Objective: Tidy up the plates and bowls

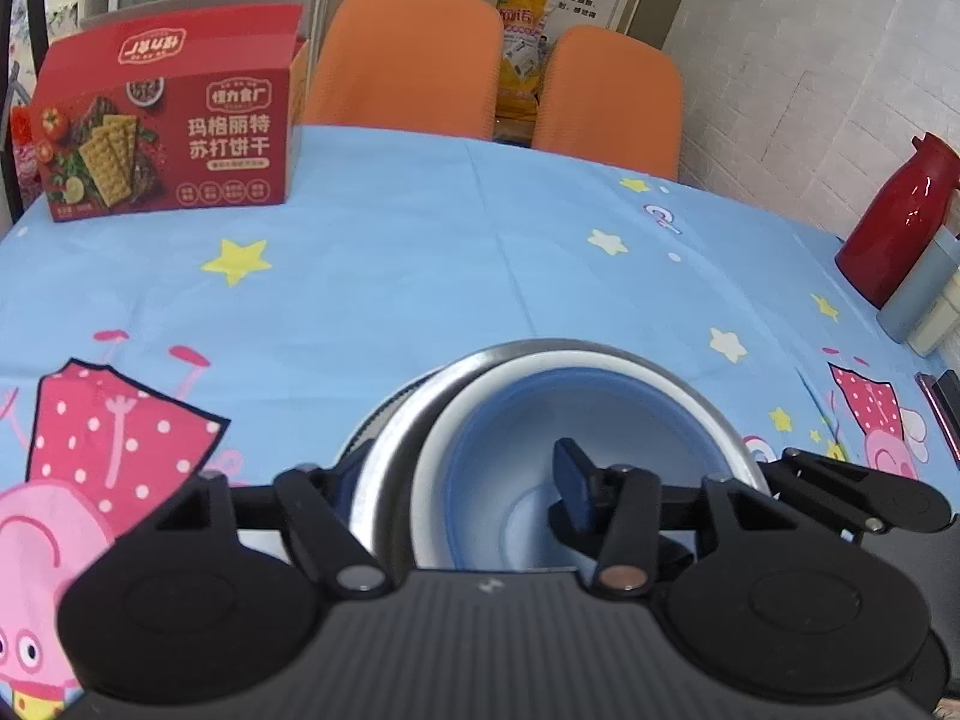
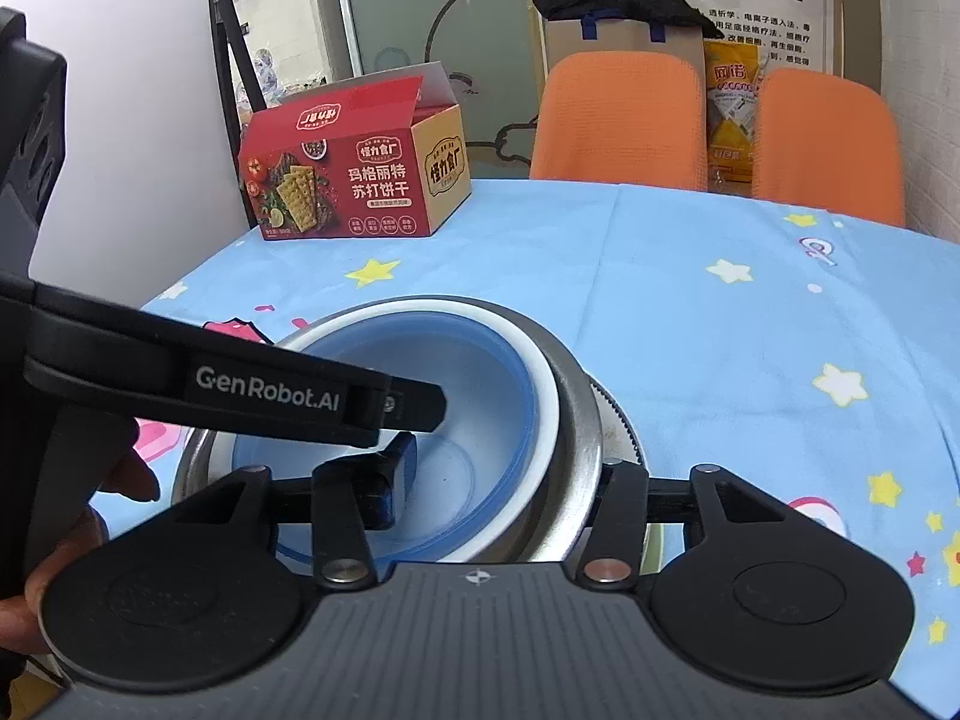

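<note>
A blue bowl with a white rim (image 1: 528, 420) (image 2: 474, 372) sits nested in a steel bowl (image 1: 384, 468) (image 2: 579, 420) on the blue cartoon tablecloth. My left gripper (image 1: 474, 480) straddles the left rims of both bowls: one finger (image 1: 573, 483) is inside the blue bowl, the other is hidden outside the steel bowl. My right gripper (image 2: 504, 480) straddles the right rims: one finger (image 2: 390, 474) is inside the blue bowl, the other is hidden outside. The left gripper's finger (image 2: 336, 402) crosses the right wrist view.
A red cracker box (image 1: 168, 120) (image 2: 354, 174) stands at the table's far left. Two orange chairs (image 1: 408, 60) (image 2: 618, 120) stand behind the table. A red bottle (image 1: 900, 222) and grey-white containers (image 1: 924, 294) stand at the right edge.
</note>
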`<move>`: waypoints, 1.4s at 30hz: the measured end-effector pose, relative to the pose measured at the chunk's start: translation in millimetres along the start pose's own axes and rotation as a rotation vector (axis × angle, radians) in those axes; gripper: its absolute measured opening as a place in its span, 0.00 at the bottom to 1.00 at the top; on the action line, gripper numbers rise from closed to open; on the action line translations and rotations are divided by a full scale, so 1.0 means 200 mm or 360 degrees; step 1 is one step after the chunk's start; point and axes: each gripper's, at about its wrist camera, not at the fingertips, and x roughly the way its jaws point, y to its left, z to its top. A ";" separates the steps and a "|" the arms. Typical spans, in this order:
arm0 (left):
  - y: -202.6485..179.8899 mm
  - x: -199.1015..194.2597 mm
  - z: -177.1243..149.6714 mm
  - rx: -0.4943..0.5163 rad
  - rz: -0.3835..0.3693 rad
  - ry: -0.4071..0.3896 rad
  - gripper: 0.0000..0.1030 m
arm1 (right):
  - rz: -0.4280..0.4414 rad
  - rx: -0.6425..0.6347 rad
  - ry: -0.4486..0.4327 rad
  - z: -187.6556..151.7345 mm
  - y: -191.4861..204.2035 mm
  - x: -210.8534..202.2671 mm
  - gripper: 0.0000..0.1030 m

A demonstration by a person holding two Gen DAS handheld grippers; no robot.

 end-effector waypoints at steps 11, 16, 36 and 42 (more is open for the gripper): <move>-0.08 -0.25 0.05 0.0071 0.0094 -0.0419 0.71 | 0.0016 0.0095 -0.0135 0.01 -0.09 -0.11 1.00; -0.17 -0.36 0.04 0.0047 0.0139 -0.0507 0.99 | -0.0033 0.0139 -0.0220 -0.01 -0.13 -0.22 1.00; -0.63 -0.63 -0.65 0.0203 0.0332 -0.0586 1.00 | -0.0327 0.0274 -0.0328 -0.50 -0.24 -0.70 1.00; -0.69 -0.65 -0.86 0.0231 0.0350 -0.0559 1.00 | -0.0439 0.0313 -0.0218 -0.63 -0.22 -0.73 1.00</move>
